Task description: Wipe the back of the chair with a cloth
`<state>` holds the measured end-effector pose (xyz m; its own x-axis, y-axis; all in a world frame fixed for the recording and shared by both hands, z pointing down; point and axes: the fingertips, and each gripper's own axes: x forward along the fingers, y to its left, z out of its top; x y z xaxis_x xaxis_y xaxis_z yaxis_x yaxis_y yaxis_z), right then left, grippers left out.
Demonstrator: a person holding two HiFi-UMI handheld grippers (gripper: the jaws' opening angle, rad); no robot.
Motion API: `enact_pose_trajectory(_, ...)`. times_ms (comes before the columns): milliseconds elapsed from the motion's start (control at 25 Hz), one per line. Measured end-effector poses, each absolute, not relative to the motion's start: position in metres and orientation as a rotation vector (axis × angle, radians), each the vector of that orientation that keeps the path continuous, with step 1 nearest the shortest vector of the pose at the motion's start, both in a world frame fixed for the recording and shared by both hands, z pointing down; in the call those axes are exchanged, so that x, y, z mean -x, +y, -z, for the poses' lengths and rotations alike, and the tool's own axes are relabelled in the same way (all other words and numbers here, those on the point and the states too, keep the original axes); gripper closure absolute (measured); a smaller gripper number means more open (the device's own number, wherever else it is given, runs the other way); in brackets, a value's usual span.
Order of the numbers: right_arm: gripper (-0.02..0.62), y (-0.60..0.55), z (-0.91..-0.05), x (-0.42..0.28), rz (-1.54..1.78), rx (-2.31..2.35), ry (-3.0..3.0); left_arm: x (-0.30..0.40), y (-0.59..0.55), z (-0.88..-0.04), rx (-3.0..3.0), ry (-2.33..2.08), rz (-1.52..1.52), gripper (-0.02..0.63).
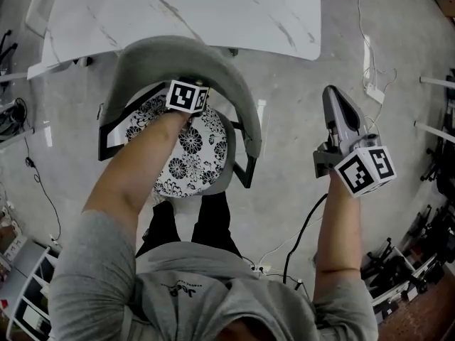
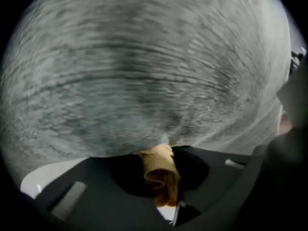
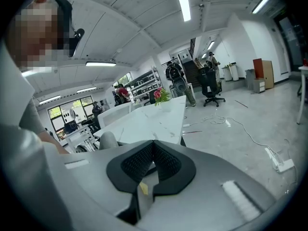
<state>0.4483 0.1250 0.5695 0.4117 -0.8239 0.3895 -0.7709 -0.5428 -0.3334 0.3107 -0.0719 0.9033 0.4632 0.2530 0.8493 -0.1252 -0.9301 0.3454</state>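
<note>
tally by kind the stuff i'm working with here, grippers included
grippers: 2 (left gripper, right gripper)
cloth: 1
chair: 1
table: 1
total: 5

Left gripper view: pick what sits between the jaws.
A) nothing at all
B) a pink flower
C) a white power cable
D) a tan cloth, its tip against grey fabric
D: in the left gripper view the left gripper has its jaws closed on a rolled tan cloth, whose top end meets the grey chair back that fills the picture.
</note>
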Motion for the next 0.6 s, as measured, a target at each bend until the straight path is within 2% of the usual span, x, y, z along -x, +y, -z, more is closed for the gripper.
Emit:
enact_pose_trajectory(400,0.592,0.139,-0.566,-0.440,0.773,2.545,1.434,-0.314,0.036,-0.882,-2.520,0.597,-1.546,0.487)
enact_pose_trajectory(600,0.592,0.139,-0.558,-0.431,0.763,2.549,1.442,-0.289,0.083,-0.863,-2.502,0.887,-1.535,0.486)
